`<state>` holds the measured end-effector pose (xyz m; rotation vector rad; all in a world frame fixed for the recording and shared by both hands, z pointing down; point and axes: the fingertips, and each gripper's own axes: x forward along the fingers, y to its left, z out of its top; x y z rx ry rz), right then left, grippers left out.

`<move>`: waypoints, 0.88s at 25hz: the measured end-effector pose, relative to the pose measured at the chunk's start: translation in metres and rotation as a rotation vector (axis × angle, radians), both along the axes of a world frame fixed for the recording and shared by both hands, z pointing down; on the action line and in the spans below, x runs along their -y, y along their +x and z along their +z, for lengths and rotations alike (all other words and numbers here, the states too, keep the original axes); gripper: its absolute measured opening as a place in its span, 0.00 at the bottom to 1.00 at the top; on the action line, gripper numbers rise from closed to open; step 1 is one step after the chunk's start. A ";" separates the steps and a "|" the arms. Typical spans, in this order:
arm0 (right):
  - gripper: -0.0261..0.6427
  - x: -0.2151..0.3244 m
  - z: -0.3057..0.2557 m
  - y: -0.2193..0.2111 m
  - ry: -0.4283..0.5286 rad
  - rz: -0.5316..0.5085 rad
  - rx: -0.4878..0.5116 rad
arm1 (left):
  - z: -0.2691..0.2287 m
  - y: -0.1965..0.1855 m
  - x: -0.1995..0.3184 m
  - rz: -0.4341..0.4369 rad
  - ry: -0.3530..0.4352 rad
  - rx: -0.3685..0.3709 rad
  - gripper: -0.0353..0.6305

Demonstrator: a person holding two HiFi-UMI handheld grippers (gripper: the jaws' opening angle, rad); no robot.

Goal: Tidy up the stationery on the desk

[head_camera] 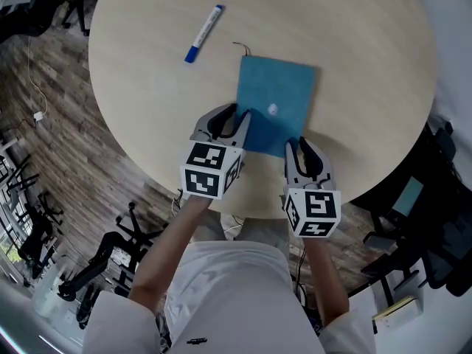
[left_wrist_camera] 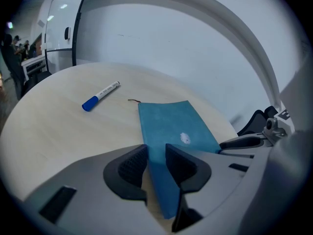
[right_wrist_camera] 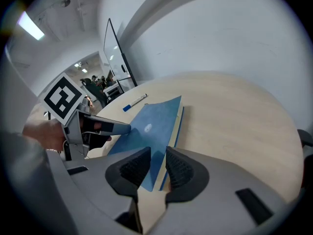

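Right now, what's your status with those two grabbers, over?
Left gripper shut on blue notebook, near left corner. Right gripper shut on its near right corner. Blue marker lies apart on the table, not blocking.

There is one round table (head_camera: 147, 109). On it there is one blue notebook (head_camera: 276, 94) and one pen (head_camera: 204, 33). There are two grippers: one left gripper (head_camera: 234, 116) and one right gripper (head_camera: 299, 144). There are two cubes too: one left cube (head_camera: 210, 169) and one right cube (head_camera: 313, 211).
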<state>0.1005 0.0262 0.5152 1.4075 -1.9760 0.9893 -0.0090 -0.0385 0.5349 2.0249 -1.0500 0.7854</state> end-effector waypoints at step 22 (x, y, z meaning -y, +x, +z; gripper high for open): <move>0.20 -0.001 0.001 0.007 -0.004 0.158 0.008 | -0.021 0.019 0.008 0.082 0.082 -0.034 0.24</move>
